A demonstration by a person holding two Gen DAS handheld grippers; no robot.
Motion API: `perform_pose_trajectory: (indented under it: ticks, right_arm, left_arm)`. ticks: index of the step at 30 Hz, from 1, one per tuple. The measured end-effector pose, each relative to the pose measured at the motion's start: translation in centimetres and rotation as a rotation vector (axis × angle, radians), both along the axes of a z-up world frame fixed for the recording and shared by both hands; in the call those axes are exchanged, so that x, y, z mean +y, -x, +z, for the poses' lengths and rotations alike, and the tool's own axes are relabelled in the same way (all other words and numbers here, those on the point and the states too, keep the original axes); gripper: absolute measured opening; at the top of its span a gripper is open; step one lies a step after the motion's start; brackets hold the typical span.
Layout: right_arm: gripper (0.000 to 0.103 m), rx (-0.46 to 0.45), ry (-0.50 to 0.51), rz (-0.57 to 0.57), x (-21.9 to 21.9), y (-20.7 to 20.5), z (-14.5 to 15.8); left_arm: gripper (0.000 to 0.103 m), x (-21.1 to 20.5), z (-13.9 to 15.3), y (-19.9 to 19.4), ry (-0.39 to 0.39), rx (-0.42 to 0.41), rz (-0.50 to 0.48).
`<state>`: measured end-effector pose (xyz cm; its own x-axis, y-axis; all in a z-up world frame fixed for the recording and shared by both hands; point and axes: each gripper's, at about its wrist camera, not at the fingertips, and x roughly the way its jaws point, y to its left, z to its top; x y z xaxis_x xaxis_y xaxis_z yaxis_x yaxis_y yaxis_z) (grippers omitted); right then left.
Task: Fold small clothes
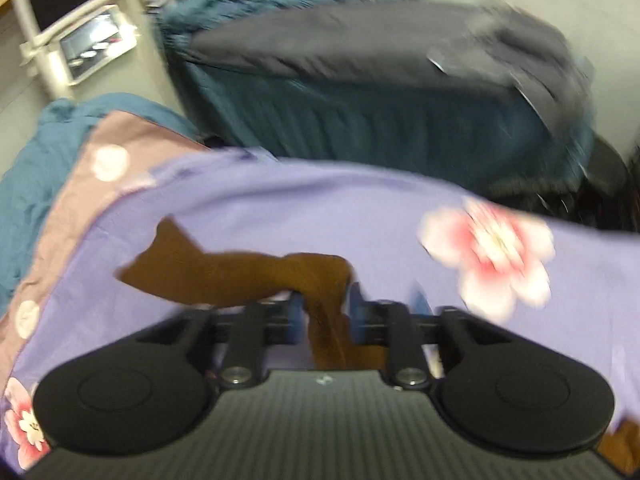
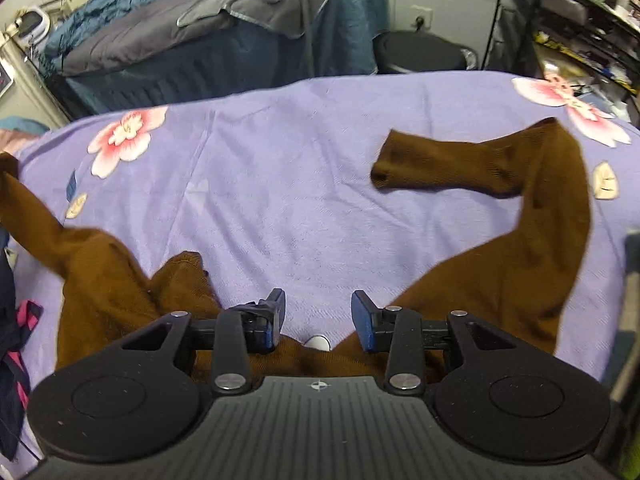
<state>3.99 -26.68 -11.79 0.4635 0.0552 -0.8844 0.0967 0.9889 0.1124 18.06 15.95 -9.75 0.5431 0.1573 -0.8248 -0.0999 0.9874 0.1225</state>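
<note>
On the purple flowered bedspread (image 2: 312,168), a brown long-sleeved sweater (image 2: 520,264) lies spread out: in the right wrist view one sleeve runs from 4 o'clock up to 2 o'clock and bends back so its cuff lies toward 1 o'clock; the body bunches at 8 o'clock, and the other sleeve rises off the cloth toward 9 o'clock. Right gripper (image 2: 319,316): jaws standing apart, nothing between them, poised above the sweater's neckline, where a small white label shows at 6 o'clock. Left gripper (image 1: 323,312): in the blurred left wrist view a strip of the brown sweater (image 1: 240,272) passes between the blue pads, jaws narrow; whether the pads press the fabric cannot be told; the fabric trails off toward 9 o'clock over the bedspread (image 1: 320,208). Surroundings: a bed with grey quilt (image 2: 160,32) and teal cover at 11 o'clock; a black bin (image 2: 420,50) at 1 o'clock; a shelf rack (image 2: 580,20) at 2 o'clock; dark and pink clothes (image 2: 16,340) at 8 o'clock.
</note>
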Motion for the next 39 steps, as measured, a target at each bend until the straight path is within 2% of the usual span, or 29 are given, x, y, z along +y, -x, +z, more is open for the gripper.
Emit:
perform_pose_trajectory:
  ticks: [1, 6, 8, 10, 11, 12, 13, 14, 15, 16, 19, 21, 23, 24, 25, 26, 27, 28, 30, 31, 32, 33, 34, 36, 37, 38, 39]
  right_arm:
    - [0.064, 0.018, 0.006, 0.021, 0.1, -0.4, -0.4]
    - [0.064, 0.033, -0.06, 0.138, 1.0, -0.9, -1.1]
    - [0.065, 0.024, -0.091, 0.169, 1.8, -1.5, -1.2]
    - [0.065, 0.03, -0.133, 0.2, 2.6, -2.3, -1.6]
    - [0.065, 0.046, -0.15, 0.224, 3.2, -2.7, -2.0]
    - [0.065, 0.067, -0.15, 0.247, 4.0, -3.0, -2.5]
    - [0.065, 0.098, -0.141, 0.278, 4.8, -3.0, -3.1]
    - [0.061, 0.128, -0.123, 0.312, 5.5, -2.6, -3.6]
    - [0.031, 0.137, -0.1, 0.335, 6.0, -1.9, -3.9]
    - [0.013, 0.13, -0.083, 0.351, 6.4, -0.9, -3.8]
    - [0.007, 0.089, -0.078, 0.387, 7.0, 3.1, -2.8]
    - [0.006, 0.041, -0.037, 0.407, 7.6, 6.2, -1.7]
    - [0.006, -0.047, 0.105, 0.452, 9.5, 9.4, -0.3]
    - [0.008, -0.09, 0.208, 0.502, 10.8, 11.1, 0.1]
    - [0.013, -0.106, 0.265, 0.58, 12.0, 12.6, 0.0]
    - [0.015, -0.08, 0.271, 0.689, 13.2, 14.1, -0.3]
    - [0.014, -0.038, 0.25, 0.758, 14.0, 15.1, -0.7]
    - [0.013, -0.002, 0.215, 0.771, 14.3, 15.8, -0.9]
    - [0.015, 0.098, 0.099, 0.747, 13.8, 16.0, -1.1]
    - [0.015, 0.109, 0.043, 0.717, 13.2, 15.8, -0.6]
    - [0.017, 0.074, -0.01, 0.676, 12.3, 15.5, 0.3]
    - [0.025, 0.03, -0.042, 0.629, 11.3, 15.0, 1.3]
    - [0.035, -0.003, -0.045, 0.578, 10.3, 14.3, 2.2]
    - [0.039, -0.04, -0.038, 0.501, 8.3, 12.4, 3.3]
    - [0.041, -0.037, -0.051, 0.491, 7.5, 11.2, 3.3]
    - [0.042, -0.029, -0.076, 0.497, 6.7, 9.9, 3.3]
    - [0.049, -0.022, -0.096, 0.515, 5.9, 9.2, 3.3]
  left_arm:
    - [0.058, -1.7, -1.1, 0.4, 0.024, 0.012, -0.068]
    - [0.064, -11.9, -3.7, 2.5, 0.11, 0.079, -0.444]
    - [0.071, -15.7, -4.8, 2.8, 0.117, 0.094, -0.622]
    - [0.094, -19.0, -6.6, 3.2, 0.06, 0.114, -0.738]
    - [0.095, -20.1, -7.8, 3.2, 0.032, 0.157, -0.771]
    - [0.087, -21.0, -9.1, 3.4, 0.02, 0.222, -0.806]
    - [0.068, -21.2, -10.1, 4.0, 0.031, 0.288, -0.841]
    - [0.056, -21.0, -10.7, 4.8, 0.051, 0.331, -0.863]
    - [0.042, -20.2, -11.1, 5.8, 0.059, 0.342, -0.862]
    - [0.029, -19.4, -11.3, 7.0, 0.065, 0.336, -0.861]
    - [0.011, -17.4, -11.1, 10.7, 0.057, 0.355, -0.883]
    - [0.009, -15.9, -10.2, 12.8, 0.086, 0.34, -0.856]
    - [0.009, -14.6, -9.4, 14.9, 0.119, 0.321, -0.796]
    - [0.009, -13.9, -9.6, 15.8, 0.121, 0.329, -0.776]
    - [0.009, -13.3, -10.1, 16.6, 0.112, 0.356, -0.774]
    - [0.009, -13.1, -10.9, 17.5, 0.088, 0.384, -0.785]
    - [0.009, -12.7, -11.3, 18.3, 0.073, 0.375, -0.799]
    - [0.009, -12.3, -11.1, 18.9, 0.074, 0.347, -0.811]
    - [0.011, -11.9, -10.6, 18.8, 0.073, 0.37, -0.813]
    - [0.019, -12.3, -10.3, 18.3, 0.082, 0.387, -0.817]
    - [0.026, -12.2, -9.6, 17.7, 0.093, 0.392, -0.82]
    - [0.035, -12.5, -8.5, 17.1, 0.108, 0.368, -0.824]
    - [0.036, -12.3, -7.4, 17.0, 0.124, 0.321, -0.836]
    - [0.04, -12.4, -5.9, 15.8, 0.126, 0.241, -0.863]
    - [0.045, -12.5, -5.3, 15.2, 0.124, 0.222, -0.878]
    - [0.045, -12.6, -5.0, 14.4, 0.136, 0.206, -0.895]
    - [0.046, -13.0, -5.1, 13.7, 0.157, 0.2, -0.918]
